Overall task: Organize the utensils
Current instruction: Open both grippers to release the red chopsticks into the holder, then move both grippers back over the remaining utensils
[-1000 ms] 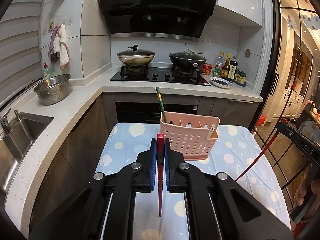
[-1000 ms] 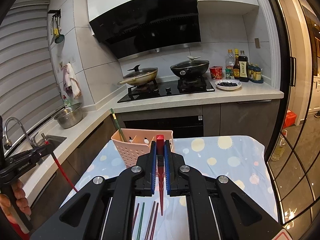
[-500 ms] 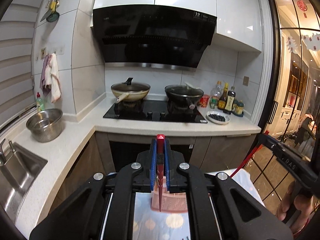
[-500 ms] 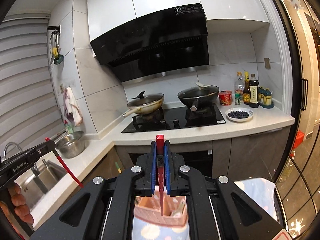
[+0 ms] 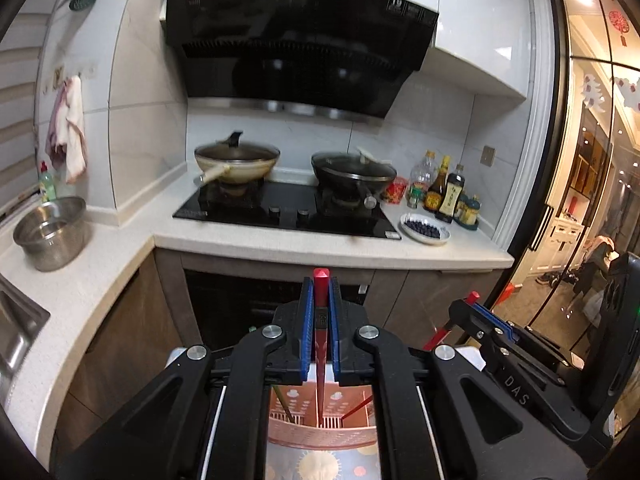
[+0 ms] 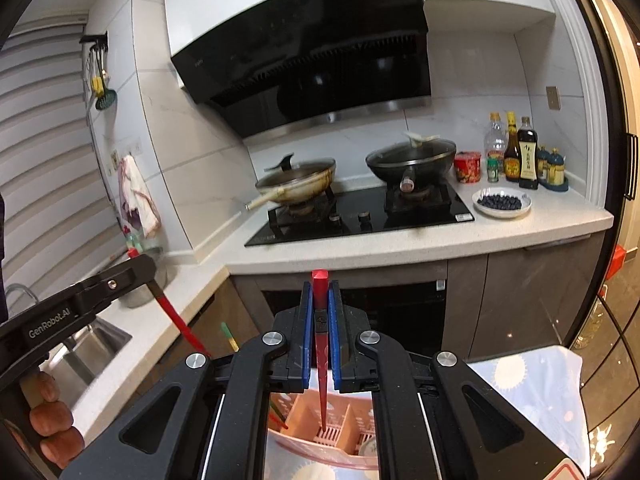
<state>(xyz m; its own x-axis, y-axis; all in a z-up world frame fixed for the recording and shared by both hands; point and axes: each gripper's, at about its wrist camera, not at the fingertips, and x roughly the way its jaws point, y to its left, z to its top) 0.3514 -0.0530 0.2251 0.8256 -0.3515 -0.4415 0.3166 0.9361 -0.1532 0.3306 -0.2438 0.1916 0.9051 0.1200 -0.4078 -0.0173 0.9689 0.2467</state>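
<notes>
My left gripper (image 5: 320,286) is shut on a red chopstick (image 5: 320,360) that hangs tip-down over the pink slotted basket (image 5: 320,434). In the right wrist view, my right gripper (image 6: 320,286) is shut on another red chopstick (image 6: 321,368), its tip above a middle compartment of the basket (image 6: 340,428). A green chopstick (image 6: 229,336) stands in the basket's left end. Each gripper shows in the other's view: the right gripper (image 5: 472,304) at the right, the left gripper (image 6: 138,264) at the left, each with its red stick.
The basket stands on a table with a dotted cloth (image 6: 532,392). Beyond runs a white counter (image 5: 320,244) with a hob, two lidded woks (image 5: 236,158), a plate of blueberries (image 5: 425,232), bottles and a steel bowl (image 5: 50,232). A sink (image 6: 96,336) lies left, glass doors right.
Both grippers have moved forward and up towards the counter, each keeping its red chopstick. The basket has slid from ahead of the fingers to beneath them.
</notes>
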